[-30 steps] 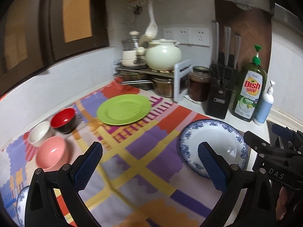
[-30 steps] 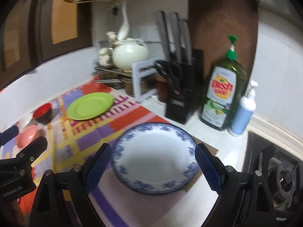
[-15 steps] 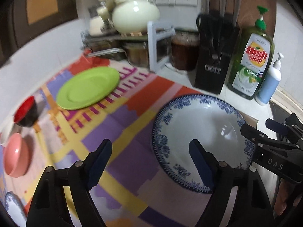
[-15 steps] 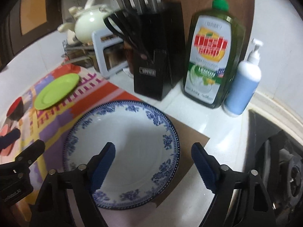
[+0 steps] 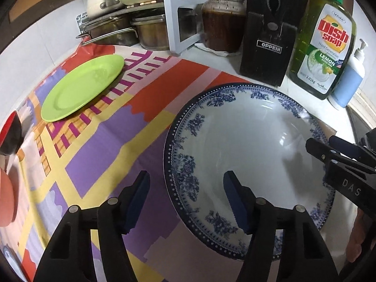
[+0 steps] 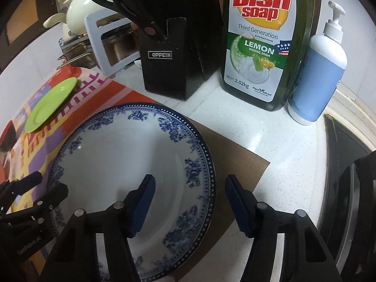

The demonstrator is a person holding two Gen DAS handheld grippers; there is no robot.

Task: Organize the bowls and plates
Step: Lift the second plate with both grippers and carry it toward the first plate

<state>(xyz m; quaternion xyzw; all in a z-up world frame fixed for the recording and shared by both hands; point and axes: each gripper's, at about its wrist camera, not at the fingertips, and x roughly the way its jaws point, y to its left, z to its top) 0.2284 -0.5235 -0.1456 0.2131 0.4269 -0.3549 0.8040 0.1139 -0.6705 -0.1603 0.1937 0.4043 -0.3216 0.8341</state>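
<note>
A large white plate with a blue floral rim (image 5: 246, 145) lies on the colourful mat's right end; it also shows in the right wrist view (image 6: 122, 155). My left gripper (image 5: 188, 199) is open, straddling the plate's left rim. My right gripper (image 6: 190, 202) is open, straddling the plate's right rim. A green plate (image 5: 82, 87) lies at the far left of the mat (image 5: 98, 145). A red and black bowl (image 5: 9, 134) and a pink bowl (image 5: 7, 197) sit at the left edge.
A black knife block (image 5: 268, 47), a green dish soap bottle (image 5: 324, 47) and a blue pump bottle (image 5: 350, 80) stand behind the plate. A jar (image 5: 223, 23), pots (image 5: 131, 28) and a grey rack (image 5: 178, 23) line the back. A stove (image 6: 347, 164) lies right.
Both grippers have moved forward and down onto the blue-rimmed plate, now straddling its opposite rims. Their jaws have narrowed somewhat but stay open. The plate has not moved.
</note>
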